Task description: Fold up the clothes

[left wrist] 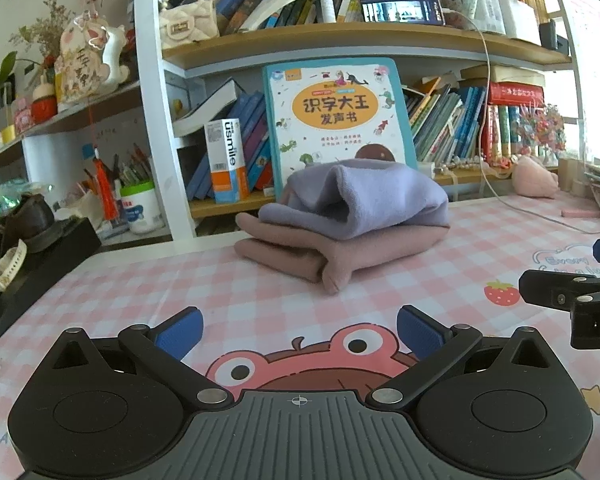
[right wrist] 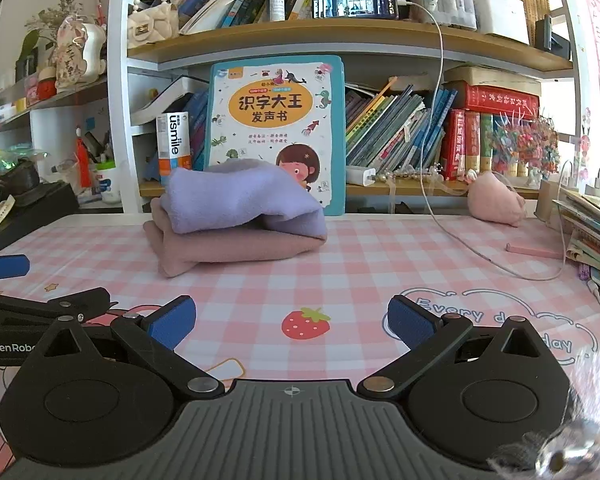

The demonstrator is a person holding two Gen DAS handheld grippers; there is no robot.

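A folded lavender garment (left wrist: 364, 204) lies on top of a folded dusty-pink garment (left wrist: 300, 256) at the far side of the pink checked table mat (left wrist: 228, 288). The stack also shows in the right wrist view, lavender (right wrist: 240, 200) over pink (right wrist: 228, 250). My left gripper (left wrist: 299, 330) is open and empty, low over the mat, well short of the stack. My right gripper (right wrist: 291, 320) is open and empty, also short of the stack and to its right. Each gripper shows at the edge of the other's view.
A bookshelf with a large children's book (left wrist: 336, 116) stands right behind the stack. A white charging cable (right wrist: 460, 248) trails over the mat at the right, near a pink plush (right wrist: 494, 200) and a pile of books (right wrist: 592, 240). A black box (left wrist: 32, 272) sits at the left edge.
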